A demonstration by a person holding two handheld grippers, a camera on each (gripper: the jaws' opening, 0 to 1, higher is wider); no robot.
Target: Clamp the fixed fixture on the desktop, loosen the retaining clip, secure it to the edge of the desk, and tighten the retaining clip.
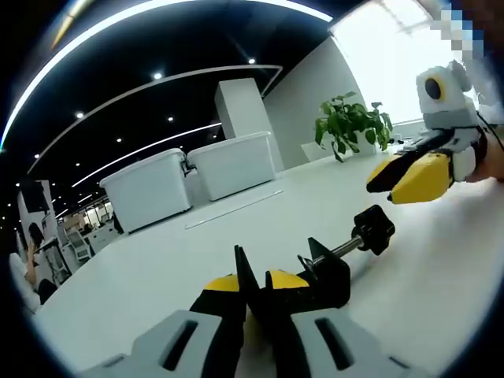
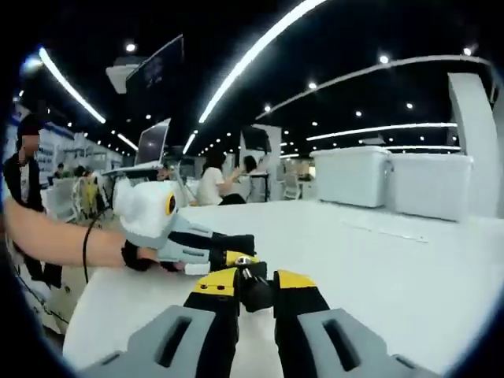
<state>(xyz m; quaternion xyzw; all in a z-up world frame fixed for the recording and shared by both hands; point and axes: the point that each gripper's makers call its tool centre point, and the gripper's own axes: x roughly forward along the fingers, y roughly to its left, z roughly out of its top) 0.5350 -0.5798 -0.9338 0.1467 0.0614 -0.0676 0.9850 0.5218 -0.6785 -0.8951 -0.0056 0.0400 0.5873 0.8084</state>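
A black clamp fixture [image 1: 327,272] lies on the white desk [image 1: 236,236], its screw ending in a black knob [image 1: 376,228]. My left gripper [image 1: 253,279] is shut on the clamp's flat black plate, which stands up between the yellow tips. My right gripper [image 1: 378,183] hovers above and to the right of the knob, apart from it. In the right gripper view, the right gripper [image 2: 256,277] has its jaws a narrow gap apart, with the knob [image 2: 256,293] showing through the gap. The left gripper [image 2: 239,256] comes in from the left, held by a person's hand.
Two white lidded bins [image 1: 150,189] [image 1: 232,161] stand at the desk's far side, also seen as bins [image 2: 350,177]. A potted plant [image 1: 350,126] is at the back right. The desk's edge [image 2: 87,315] runs along the left. People sit at desks [image 2: 213,181] beyond.
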